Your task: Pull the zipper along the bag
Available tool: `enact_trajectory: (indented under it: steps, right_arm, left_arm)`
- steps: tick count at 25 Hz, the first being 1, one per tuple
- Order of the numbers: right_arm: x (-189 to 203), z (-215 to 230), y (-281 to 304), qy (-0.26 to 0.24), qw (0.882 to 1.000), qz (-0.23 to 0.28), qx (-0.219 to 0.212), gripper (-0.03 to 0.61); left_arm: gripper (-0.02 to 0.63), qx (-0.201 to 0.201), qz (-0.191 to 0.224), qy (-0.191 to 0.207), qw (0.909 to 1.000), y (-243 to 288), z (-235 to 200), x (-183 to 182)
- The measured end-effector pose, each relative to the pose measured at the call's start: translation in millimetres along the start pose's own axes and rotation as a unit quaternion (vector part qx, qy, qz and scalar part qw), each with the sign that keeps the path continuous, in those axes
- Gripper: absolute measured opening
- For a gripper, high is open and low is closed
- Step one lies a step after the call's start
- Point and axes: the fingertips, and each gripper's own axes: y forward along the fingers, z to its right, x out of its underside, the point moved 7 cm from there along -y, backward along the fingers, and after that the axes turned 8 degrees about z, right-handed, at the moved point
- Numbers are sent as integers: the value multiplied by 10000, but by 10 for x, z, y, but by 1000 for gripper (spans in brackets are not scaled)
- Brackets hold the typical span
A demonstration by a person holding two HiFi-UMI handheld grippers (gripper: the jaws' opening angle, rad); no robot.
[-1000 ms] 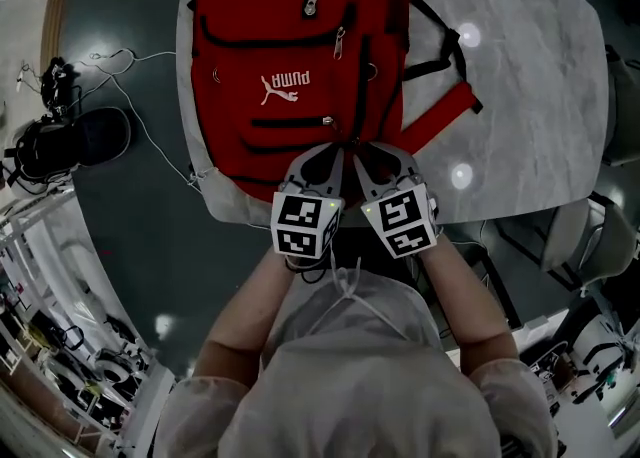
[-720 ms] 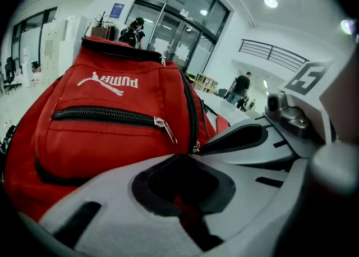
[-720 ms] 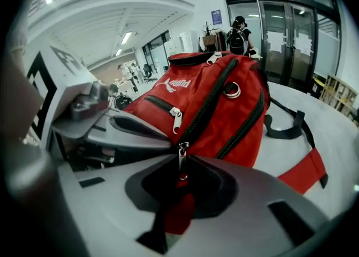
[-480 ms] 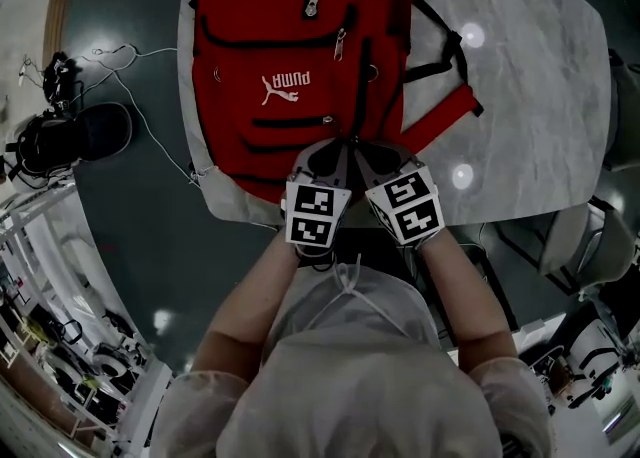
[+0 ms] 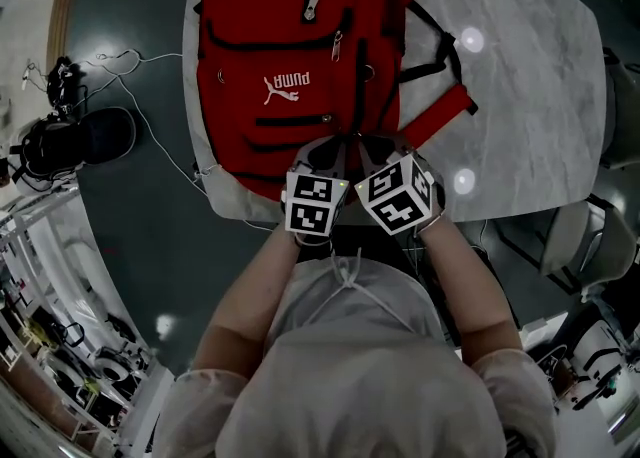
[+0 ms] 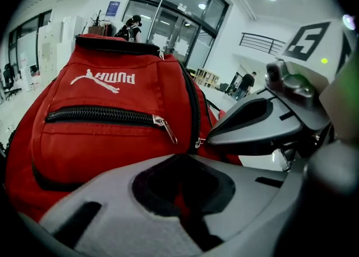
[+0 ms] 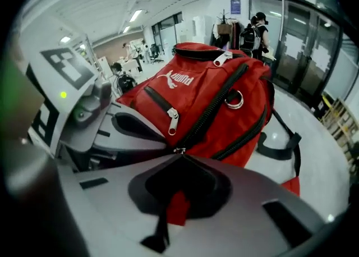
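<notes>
The left gripper (image 6: 182,166) clamps the near edge of the red fabric backpack (image 6: 106,138), which lies on the pale marble table (image 5: 530,96). Only its own view shows the right gripper (image 7: 179,163) pinching a black zipper pull (image 7: 161,225).

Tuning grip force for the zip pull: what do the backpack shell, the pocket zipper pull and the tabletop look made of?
Backpack: red woven synthetic fabric, probably polyester or nylon; matte, creased, stitched seams.
Pocket zipper pull: likely metal; silvery, glinting, on a black zipper.
Tabletop: grey-veined marble look, glossy, mirrors ceiling lights; stone or laminate unclear.
</notes>
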Motion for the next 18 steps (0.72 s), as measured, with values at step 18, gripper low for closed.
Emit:
enact_trajectory:
  steps: [18]
  right_arm:
    - [-190,263,-72,-1128,9927,157,401,26]
  left_arm:
    - [20,54,-110,-220,9997,24,-38,-29]
